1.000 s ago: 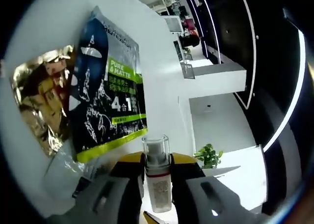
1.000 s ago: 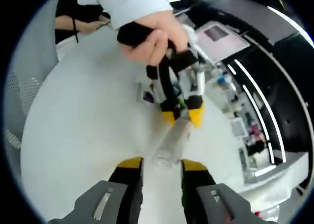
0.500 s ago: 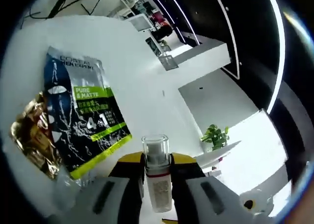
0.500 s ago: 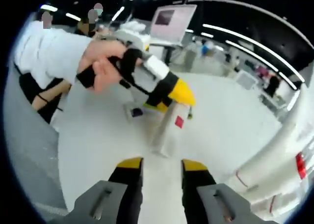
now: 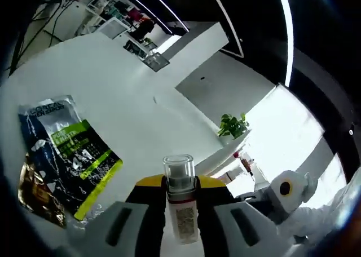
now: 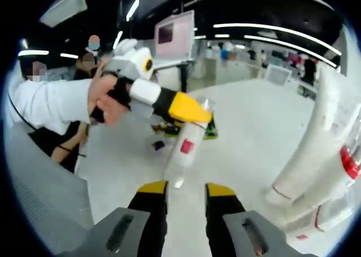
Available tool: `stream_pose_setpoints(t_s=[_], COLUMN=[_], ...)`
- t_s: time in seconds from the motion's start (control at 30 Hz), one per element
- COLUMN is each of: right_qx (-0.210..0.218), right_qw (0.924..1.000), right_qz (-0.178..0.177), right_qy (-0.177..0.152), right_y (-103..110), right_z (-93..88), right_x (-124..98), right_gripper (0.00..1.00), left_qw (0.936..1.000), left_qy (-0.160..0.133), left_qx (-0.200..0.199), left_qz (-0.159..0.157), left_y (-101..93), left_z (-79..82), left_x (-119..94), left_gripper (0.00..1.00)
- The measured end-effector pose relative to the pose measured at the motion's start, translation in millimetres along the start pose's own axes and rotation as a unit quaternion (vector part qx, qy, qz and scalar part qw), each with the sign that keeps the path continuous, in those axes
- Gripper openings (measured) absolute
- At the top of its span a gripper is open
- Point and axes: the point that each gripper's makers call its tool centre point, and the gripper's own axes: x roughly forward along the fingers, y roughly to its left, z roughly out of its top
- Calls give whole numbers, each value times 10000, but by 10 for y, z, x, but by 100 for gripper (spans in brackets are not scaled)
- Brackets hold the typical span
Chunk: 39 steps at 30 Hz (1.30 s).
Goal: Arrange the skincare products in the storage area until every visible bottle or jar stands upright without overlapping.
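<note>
A clear-capped white spray bottle hangs tilted above the table (base lowest), near white tubes standing upright.

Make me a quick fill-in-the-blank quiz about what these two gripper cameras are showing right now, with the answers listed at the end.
1. The left gripper is shut on a clear-capped ____.
2. On the white table, the blue and green sachet lies next to a crinkled ____ foil packet.
3. The right gripper has its jaws ____, holding nothing.
4. The tall tubes at the right gripper view's right side are ____ in colour.

Answers: bottle; gold; open; white
</note>
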Motion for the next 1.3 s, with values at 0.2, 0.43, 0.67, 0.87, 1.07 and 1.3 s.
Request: stream_pose_setpoints(t_s=[0.2, 0.43, 0.67, 0.87, 1.07, 1.3], right_qx=[140, 198, 363, 366, 252, 99], right_qw=[9998, 9977, 9950, 9934, 9879, 9838], right_qz=[-89, -587, -863, -1036, -1503, -1772], right_qy=[-87, -285, -337, -336, -299, -255], right_y=[50, -46, -123, -181, -359, -512], right_z=[45, 154, 146, 110, 32, -58], right_x=[-59, -228, -361, -431, -503, -521], right_gripper=[21, 22, 18, 15, 13, 12], left_qw=[9979, 9920, 9821, 9762, 9701, 9604], left_qy=[34, 118, 183, 271, 320, 517], left_qx=[581, 1057, 1511, 1800, 2089, 2506], left_qz=[-272, -685, -1112, -1175, -1190, -1101], left_y=[-243, -574, -885, -995, -1036, -1043], left_z=[28, 65, 18, -16, -34, -112], left_x=[58, 144, 253, 337, 436, 547], left_gripper=[15, 15, 15, 15, 15, 15])
